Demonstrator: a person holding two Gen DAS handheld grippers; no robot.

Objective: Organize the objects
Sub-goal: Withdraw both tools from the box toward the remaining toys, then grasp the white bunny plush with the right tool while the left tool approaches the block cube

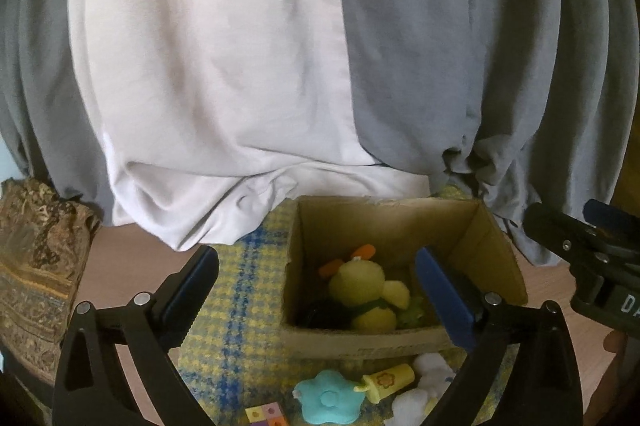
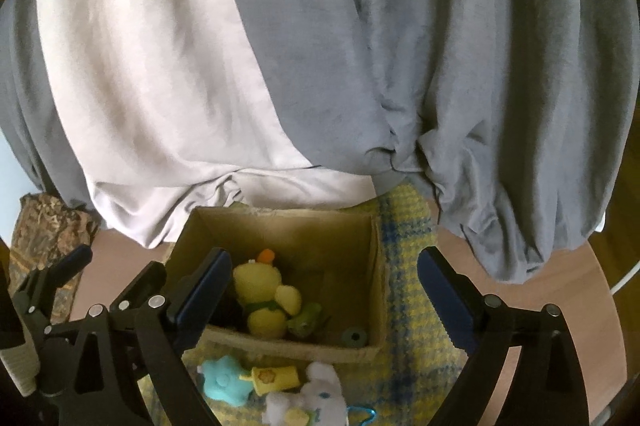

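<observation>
Jaws: both sets stand wide apart and hold nothing. The left gripper (image 1: 316,296) hangs over the near left part of the box; the right gripper (image 2: 324,296) hangs over the box and the cloth to its right.

Layout, largest to smallest:

- Curtains — a white curtain (image 1: 208,66) and a grey curtain (image 2: 440,66) fill the background and bunch on the bench (image 1: 132,250) behind the box.
- A yellow-and-blue checked cloth (image 1: 248,306) covers the middle of the bench.
- The cardboard box (image 2: 304,238) stands open on the cloth. It already holds a yellow plush duck (image 2: 264,298), a small green toy (image 2: 306,320) touching it, and a grey-green spool (image 2: 354,337) in the near right corner.
- Loose items lie on the cloth just in front of the box: a white plush toy (image 2: 308,398), a turquoise flower-shaped toy (image 1: 330,398), a yellow cylinder with a flower print (image 1: 390,382) and a multicoloured cube (image 1: 266,416), the last partly cut off by the frame edge.

Step in hand, by judgement: between placements, with the box partly filled and four items still outside it.

Next move — lower one gripper to a loose item in front of the box, centre the jaws on it, and close. The turquoise toy and the cylinder touch, so approach from the free side to avoid dragging both.
</observation>
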